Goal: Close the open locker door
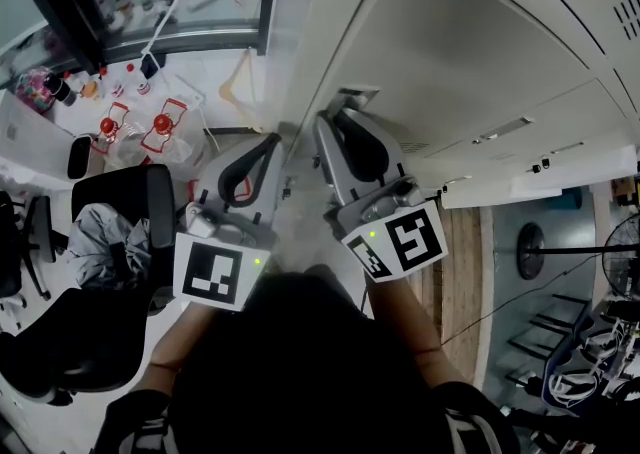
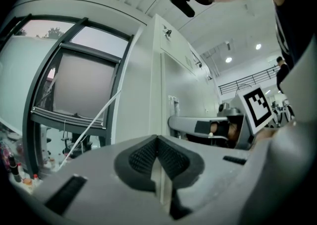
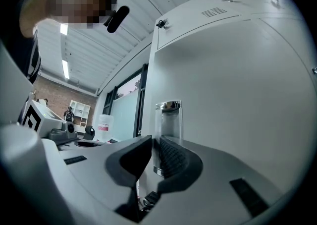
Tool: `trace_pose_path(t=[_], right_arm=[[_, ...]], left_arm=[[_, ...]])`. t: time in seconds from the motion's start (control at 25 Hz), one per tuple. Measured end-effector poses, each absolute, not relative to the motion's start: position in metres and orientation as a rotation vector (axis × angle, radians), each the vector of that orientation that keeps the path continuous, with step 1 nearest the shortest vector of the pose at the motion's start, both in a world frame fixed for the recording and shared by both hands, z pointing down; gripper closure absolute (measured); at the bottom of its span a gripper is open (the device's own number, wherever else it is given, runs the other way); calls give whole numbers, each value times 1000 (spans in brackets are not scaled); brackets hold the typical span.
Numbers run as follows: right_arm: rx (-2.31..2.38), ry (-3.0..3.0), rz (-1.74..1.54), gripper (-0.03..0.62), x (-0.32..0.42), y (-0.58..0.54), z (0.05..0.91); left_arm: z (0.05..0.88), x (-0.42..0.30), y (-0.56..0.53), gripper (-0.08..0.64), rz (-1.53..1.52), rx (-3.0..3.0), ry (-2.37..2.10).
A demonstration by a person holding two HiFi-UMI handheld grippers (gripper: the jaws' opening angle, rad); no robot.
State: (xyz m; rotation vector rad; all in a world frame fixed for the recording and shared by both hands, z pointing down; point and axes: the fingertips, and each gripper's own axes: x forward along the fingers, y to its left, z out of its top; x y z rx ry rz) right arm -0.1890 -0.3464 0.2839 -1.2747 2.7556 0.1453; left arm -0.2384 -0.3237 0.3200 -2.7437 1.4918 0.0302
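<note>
Locker door [image 1: 450, 52] looming large, upper right of head view

Right gripper [image 1: 335, 117] hard up by the door's left edge at frame centre, jaws down to a narrow slit, not clamped; chrome handle [image 3: 168, 120] upright right at that slit, middle of right gripper view, touch on the pads too close to call. Left gripper [image 1: 268, 142] just left of it, pads pinched together at the tips, holding nothing, aimed past the locker's side toward a window [image 2: 84, 95] at frame left. Black chair [image 1: 120, 202] off at lower left of head view

Grey left claw [image 2: 157, 139] and right claw [image 3: 152, 140], black ribbed pads [image 2: 172, 157], square-marked cubes [image 1: 212, 273]
</note>
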Motion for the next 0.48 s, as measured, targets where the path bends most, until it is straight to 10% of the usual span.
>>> trace_pose_path(t=[0.48], right_arm=[[-1327,2743,143,532,-192,-353,284]], left_arm=[[320,-240,-322,560,25,-2739,1493]])
